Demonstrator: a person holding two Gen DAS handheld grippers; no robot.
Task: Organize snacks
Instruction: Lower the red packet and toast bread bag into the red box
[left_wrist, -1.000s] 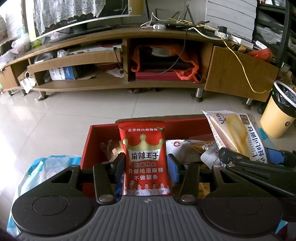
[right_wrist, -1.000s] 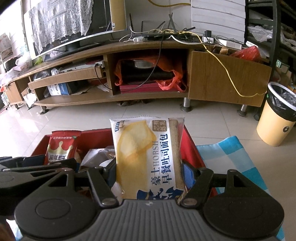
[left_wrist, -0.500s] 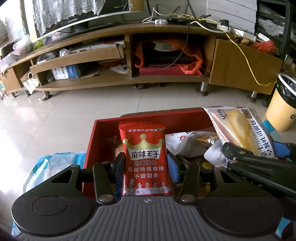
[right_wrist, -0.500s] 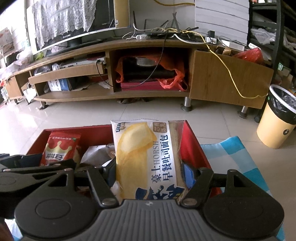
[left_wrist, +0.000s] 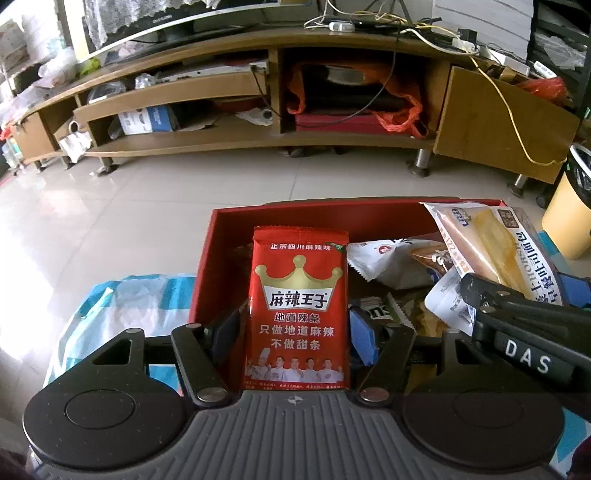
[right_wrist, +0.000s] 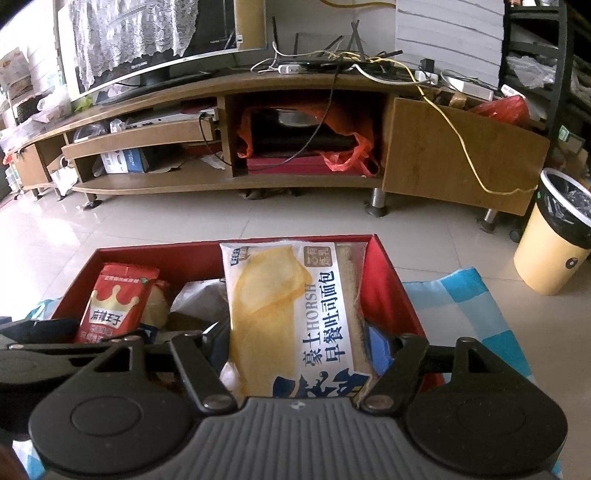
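Observation:
My left gripper (left_wrist: 297, 328) is shut on a red spicy-strip snack packet (left_wrist: 299, 306) and holds it upright over the left part of a red box (left_wrist: 280, 218). My right gripper (right_wrist: 299, 343) is shut on a white and yellow bread packet (right_wrist: 288, 314) and holds it upright over the right part of the same red box (right_wrist: 388, 273). The red packet also shows in the right wrist view (right_wrist: 114, 306). The bread packet also shows in the left wrist view (left_wrist: 495, 251). Several other snack packets (left_wrist: 388, 262) lie inside the box.
The box rests on a blue checked cloth (right_wrist: 465, 295). A wooden TV stand (left_wrist: 258, 110) stands across the tiled floor beyond. A yellow waste bin (right_wrist: 554, 236) stands at the right.
Both grippers have tilted down and sunk toward the box with their packets still gripped; more of the box's inside shows.

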